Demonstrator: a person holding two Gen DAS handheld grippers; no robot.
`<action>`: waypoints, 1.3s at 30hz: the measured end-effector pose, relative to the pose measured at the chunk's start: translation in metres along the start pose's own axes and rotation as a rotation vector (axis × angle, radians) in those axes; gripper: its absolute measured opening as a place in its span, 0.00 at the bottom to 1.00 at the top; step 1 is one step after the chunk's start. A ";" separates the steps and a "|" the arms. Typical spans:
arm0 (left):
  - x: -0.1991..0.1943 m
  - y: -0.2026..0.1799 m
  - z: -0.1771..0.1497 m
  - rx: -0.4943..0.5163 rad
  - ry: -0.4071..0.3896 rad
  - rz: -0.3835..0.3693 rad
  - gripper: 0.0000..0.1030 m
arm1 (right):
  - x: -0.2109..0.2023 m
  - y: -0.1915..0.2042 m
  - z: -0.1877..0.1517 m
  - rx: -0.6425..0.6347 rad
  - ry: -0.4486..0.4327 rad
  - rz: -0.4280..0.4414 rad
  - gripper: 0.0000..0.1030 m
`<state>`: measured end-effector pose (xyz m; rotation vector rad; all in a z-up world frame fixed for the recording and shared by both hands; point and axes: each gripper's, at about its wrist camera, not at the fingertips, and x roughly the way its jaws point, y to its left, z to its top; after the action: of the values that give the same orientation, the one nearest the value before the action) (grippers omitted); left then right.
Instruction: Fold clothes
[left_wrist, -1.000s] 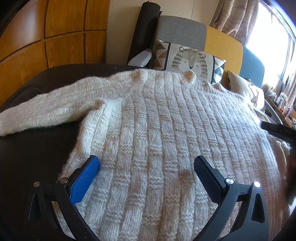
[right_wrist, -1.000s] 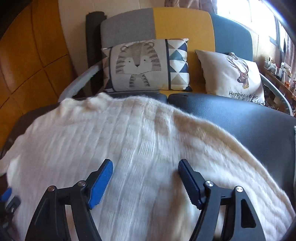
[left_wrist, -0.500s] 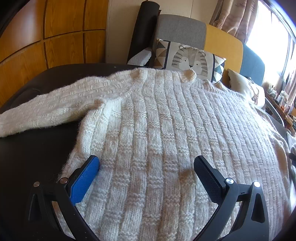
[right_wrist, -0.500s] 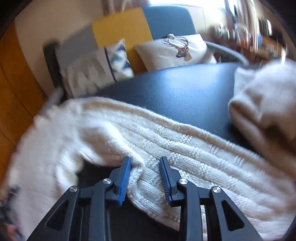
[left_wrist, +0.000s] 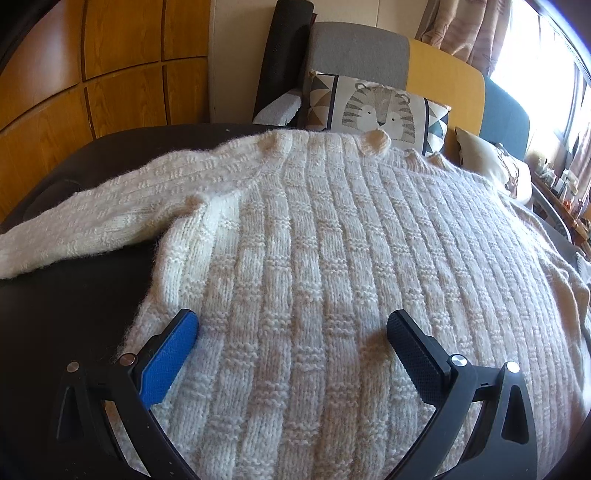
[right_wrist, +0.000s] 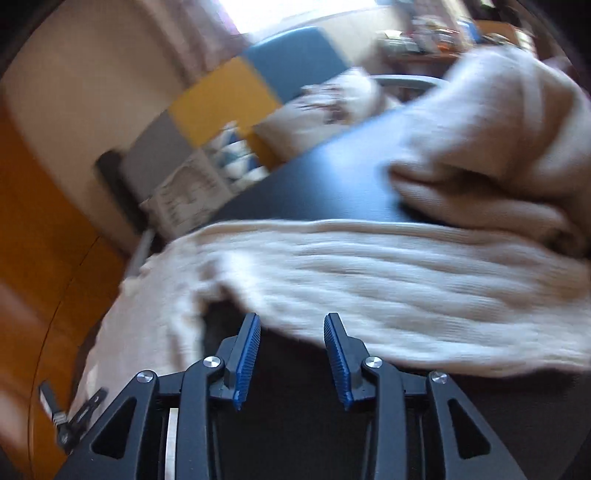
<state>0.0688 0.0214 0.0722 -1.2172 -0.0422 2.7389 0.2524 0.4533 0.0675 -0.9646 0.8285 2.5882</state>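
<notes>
While the left gripper (left_wrist: 291, 332) hovers with jaws spread wide over its body, the cream chunky-knit sweater (left_wrist: 332, 258) lies flat on the dark surface (left_wrist: 66, 302), one sleeve (left_wrist: 110, 214) stretched out to the side; no fold shows here. From the blurred right wrist view, the right gripper (right_wrist: 291, 332) has its jaws opening with nothing between them, just short of the other sleeve (right_wrist: 388, 291). Another cream garment (right_wrist: 498, 147) sits bunched beyond it. Folding looks barely begun.

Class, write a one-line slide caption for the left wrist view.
Open left gripper poised over a cream knitted sweater spread on a dark table.
</notes>
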 end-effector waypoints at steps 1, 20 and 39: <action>0.000 0.000 0.000 0.002 0.001 0.001 1.00 | 0.007 0.017 0.001 -0.061 0.006 -0.022 0.36; 0.000 0.005 -0.002 0.004 -0.007 -0.015 1.00 | 0.052 0.006 0.043 -0.077 -0.060 -0.272 0.32; 0.002 0.010 0.000 0.003 -0.012 -0.035 1.00 | 0.108 0.080 -0.006 -0.304 0.136 -0.008 0.25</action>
<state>0.0664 0.0122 0.0699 -1.1876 -0.0599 2.7158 0.1413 0.3895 0.0259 -1.2336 0.4646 2.7168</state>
